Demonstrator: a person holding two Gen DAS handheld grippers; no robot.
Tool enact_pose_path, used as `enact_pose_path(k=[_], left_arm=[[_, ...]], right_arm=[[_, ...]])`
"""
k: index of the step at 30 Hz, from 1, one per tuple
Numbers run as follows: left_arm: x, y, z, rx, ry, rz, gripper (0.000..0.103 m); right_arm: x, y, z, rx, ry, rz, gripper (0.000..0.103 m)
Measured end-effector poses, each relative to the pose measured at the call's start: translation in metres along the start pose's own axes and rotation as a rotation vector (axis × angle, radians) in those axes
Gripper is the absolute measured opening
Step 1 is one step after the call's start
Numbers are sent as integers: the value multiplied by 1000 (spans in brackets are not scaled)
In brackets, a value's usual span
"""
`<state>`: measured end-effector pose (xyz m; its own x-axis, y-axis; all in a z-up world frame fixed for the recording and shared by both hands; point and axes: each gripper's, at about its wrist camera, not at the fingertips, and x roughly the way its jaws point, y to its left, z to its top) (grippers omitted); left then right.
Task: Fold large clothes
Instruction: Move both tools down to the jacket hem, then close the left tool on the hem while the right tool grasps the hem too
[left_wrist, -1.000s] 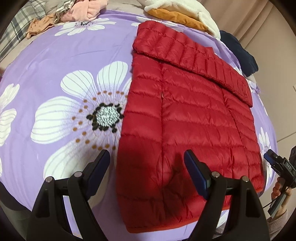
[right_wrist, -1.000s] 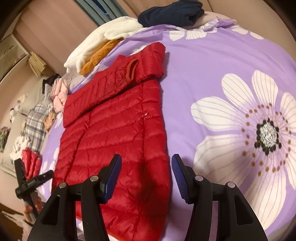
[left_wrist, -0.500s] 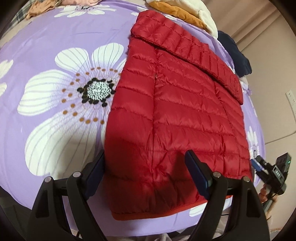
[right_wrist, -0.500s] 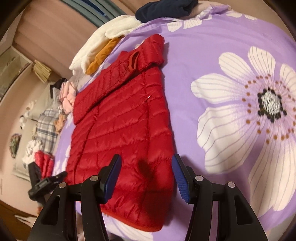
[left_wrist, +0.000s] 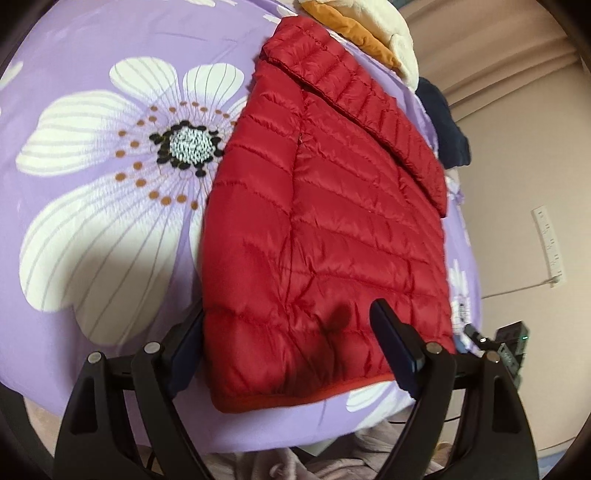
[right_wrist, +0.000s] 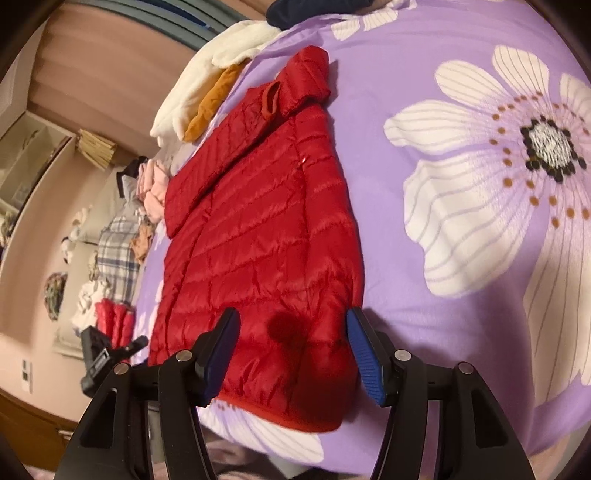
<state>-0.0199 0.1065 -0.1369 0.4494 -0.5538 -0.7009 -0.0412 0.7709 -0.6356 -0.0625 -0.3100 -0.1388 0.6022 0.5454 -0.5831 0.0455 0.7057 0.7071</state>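
A red quilted jacket (left_wrist: 332, 221) lies flat on the purple flowered bedspread (left_wrist: 92, 258), one sleeve folded across its top. Its orange-lined hem faces me at the bed's near edge. My left gripper (left_wrist: 288, 325) hovers open over the hem's left corner, one finger just past the jacket's side edge and the other over the fabric. In the right wrist view the jacket (right_wrist: 258, 240) fills the middle. My right gripper (right_wrist: 291, 321) is open over the hem's right corner, its jaws opening. The jacket lies below them, and the pads do not press on it.
White and orange clothes (left_wrist: 369, 37) and a navy garment (left_wrist: 447, 125) are piled at the bed's far end. Plaid cloth (right_wrist: 114, 251) and pink clothes (right_wrist: 155, 184) lie beyond the jacket's far side. The bed's edge and a pale garment (left_wrist: 295, 461) are just below the grippers.
Both grippers have dropped and tilted towards the jacket's hem, which now looks larger and closer. The right jaws stand slightly wider. The jacket has not moved.
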Motion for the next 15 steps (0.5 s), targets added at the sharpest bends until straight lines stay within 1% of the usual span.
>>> enact_pose_path(k=[3,5,7,13,15], left_arm=[[-2,5,-7,-28,9,-59,85],[-3,6,-10,-39,13,-83,84],[-3,5,-11,-48,15,-100,84],[7,-1,-6,-72,16,-130,83],[11,-5,-5,-59,25,-131,80]], right_arm=[[-4,-12,-7,44,23,45,60],[0,-20,-13,93,44,106,60],[3,-21,-14,114,43,140,60],[17,-11,-1,112,2,171,60],[22,-5,1,94,0,170,60]])
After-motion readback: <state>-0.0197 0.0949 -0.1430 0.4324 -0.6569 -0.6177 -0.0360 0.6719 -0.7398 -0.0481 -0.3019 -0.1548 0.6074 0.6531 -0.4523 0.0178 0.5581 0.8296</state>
